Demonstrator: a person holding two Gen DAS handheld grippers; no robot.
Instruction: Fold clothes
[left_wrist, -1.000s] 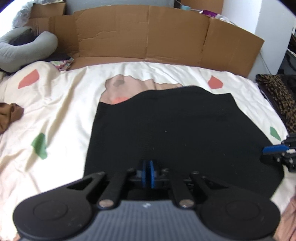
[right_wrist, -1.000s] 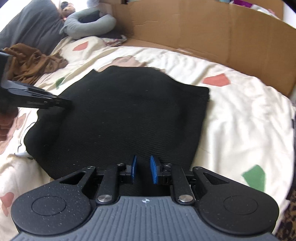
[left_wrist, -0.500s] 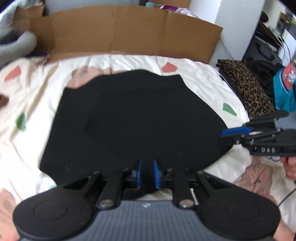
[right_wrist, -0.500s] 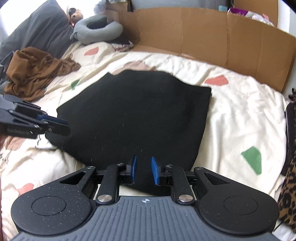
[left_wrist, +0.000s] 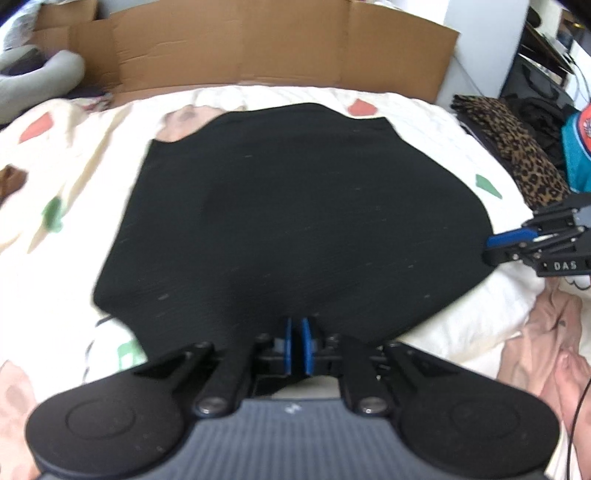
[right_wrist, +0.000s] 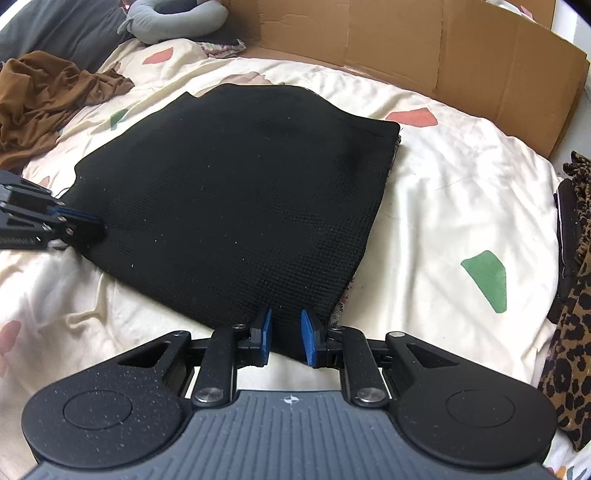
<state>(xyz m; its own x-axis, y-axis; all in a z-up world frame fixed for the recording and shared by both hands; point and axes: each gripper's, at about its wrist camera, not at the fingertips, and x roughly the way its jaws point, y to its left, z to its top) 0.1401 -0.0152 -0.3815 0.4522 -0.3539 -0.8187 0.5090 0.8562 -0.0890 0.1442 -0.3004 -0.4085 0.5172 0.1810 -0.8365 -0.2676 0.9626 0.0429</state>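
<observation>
A black knit garment lies folded flat on the bed; the left gripper's jaws are closing on its near edge, and the right gripper's jaws grip its corner.

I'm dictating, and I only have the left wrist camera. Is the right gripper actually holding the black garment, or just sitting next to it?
Observer: Holding it. In the right wrist view, the right gripper has the near corner of the black garment clamped between its pads.
Operator: Is that garment a single layer?
Observer: No. Its right-hand edge shows stacked layers, so it is already folded over.
Operator: What is the brown scrap at my left edge?
Observer: A crumpled brown garment, heaped on the bedsheet and lying apart from the black one.
</observation>
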